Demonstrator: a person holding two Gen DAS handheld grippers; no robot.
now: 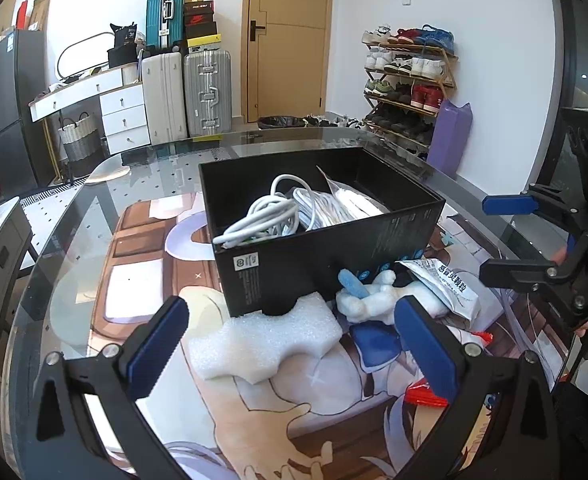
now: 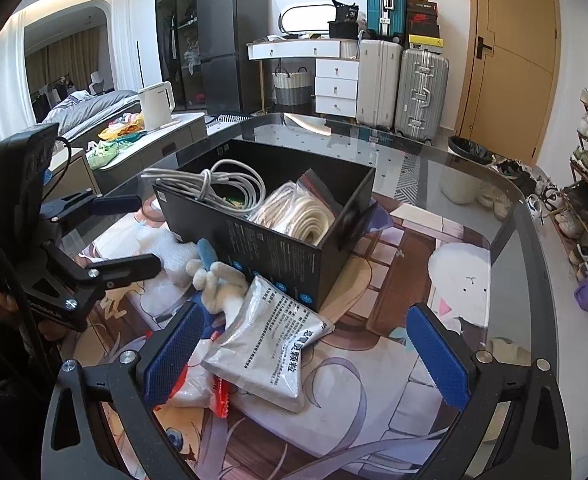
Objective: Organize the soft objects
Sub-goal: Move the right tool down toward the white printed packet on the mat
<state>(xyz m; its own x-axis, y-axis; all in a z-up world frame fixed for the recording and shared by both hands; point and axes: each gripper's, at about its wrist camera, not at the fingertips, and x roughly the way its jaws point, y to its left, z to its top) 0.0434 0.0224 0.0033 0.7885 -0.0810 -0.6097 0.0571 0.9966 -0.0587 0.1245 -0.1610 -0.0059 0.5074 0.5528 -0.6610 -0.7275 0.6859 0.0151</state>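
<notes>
The foam (image 1: 266, 340) lies just ahead of your left claw (image 1: 294, 356), touching the box (image 1: 326, 256): featherlight, squashy, so pinch its narrow waist. Beyond the right finger the plush (image 1: 374, 300) looks limp, probably fuzzy. Your right claw (image 2: 306, 356) faces the crinkly, slippery sachet (image 2: 270, 344). Both claws are spread, empty.

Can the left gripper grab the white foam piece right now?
Probably yes. The left gripper is open and the white foam lies right ahead between its fingers, with nothing on top; only the black box touches its far edge.
</notes>
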